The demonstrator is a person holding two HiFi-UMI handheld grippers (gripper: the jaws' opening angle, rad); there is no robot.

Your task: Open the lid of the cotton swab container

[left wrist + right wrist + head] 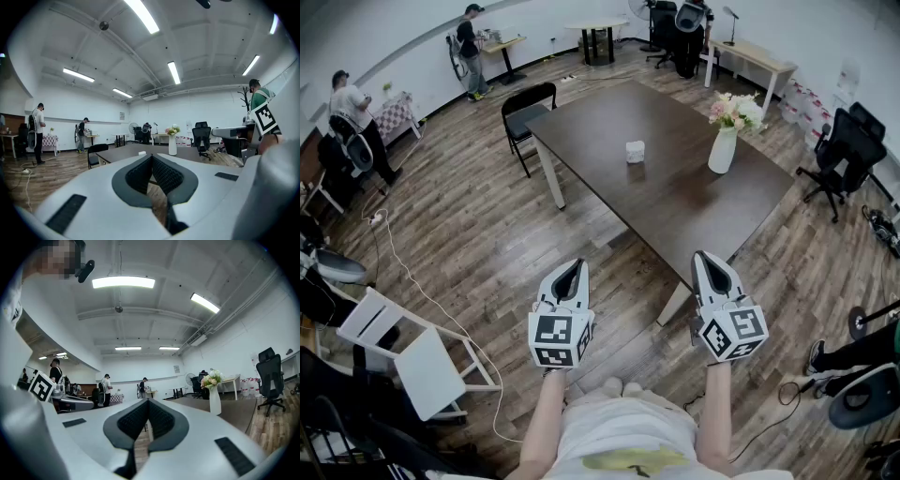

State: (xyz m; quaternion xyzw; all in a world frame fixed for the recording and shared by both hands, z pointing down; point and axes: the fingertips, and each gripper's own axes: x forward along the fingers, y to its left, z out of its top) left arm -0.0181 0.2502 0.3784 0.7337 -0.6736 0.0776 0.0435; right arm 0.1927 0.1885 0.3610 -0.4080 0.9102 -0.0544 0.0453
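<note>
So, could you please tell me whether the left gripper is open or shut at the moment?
Shut. In its own view the left gripper shows its jaws meeting at the tips, with nothing between them.

Dark brown rectangular surface on pale legs, standing on wood-plank floor. On it: small white cotton swab container near the middle; white vase with flowers toward the right edge, well apart from the container

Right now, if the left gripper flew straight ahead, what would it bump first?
Probably the near edge of the dark table; nothing shows before it. The white container sits farther on, but depth is unclear.
</note>
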